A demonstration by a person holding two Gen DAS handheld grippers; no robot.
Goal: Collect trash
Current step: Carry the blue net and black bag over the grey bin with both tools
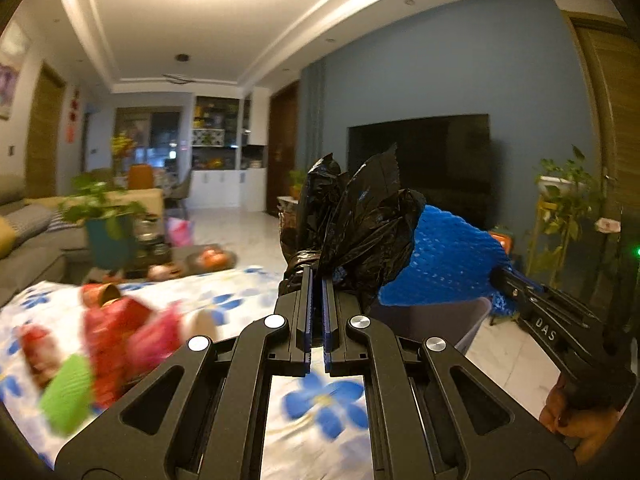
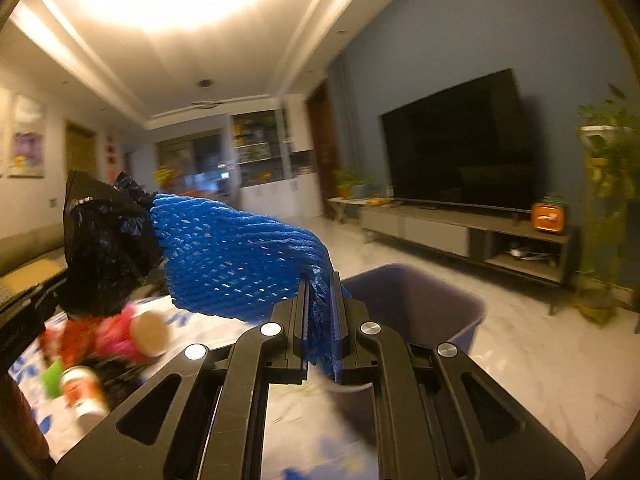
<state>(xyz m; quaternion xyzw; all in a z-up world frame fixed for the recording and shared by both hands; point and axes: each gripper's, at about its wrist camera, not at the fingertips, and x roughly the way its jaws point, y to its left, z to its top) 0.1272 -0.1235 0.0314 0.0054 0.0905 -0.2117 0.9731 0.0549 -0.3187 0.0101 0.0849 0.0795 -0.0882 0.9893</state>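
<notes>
My left gripper (image 1: 317, 276) is shut on a crumpled black plastic bag (image 1: 352, 216), which bunches up above the fingertips. My right gripper (image 2: 320, 280) is shut on a blue foam net sleeve (image 2: 240, 256) that stretches left toward the black plastic bag (image 2: 104, 248). In the left wrist view the blue foam net sleeve (image 1: 444, 268) runs right from the bag to the right gripper (image 1: 504, 278), held by a hand (image 1: 576, 420). Both items hang over a purple bin (image 2: 412, 300), whose purple wall (image 1: 432, 320) shows below them.
A table with a blue-flowered cloth (image 1: 320, 400) carries blurred trash: red and pink wrappers (image 1: 120, 328), a green foam piece (image 1: 68, 396) and a small white-and-orange cup (image 2: 84, 392). A sofa (image 1: 28, 248) stands left; a television (image 2: 460, 144) on a low stand (image 2: 472, 236) and plants (image 2: 608, 184) stand right.
</notes>
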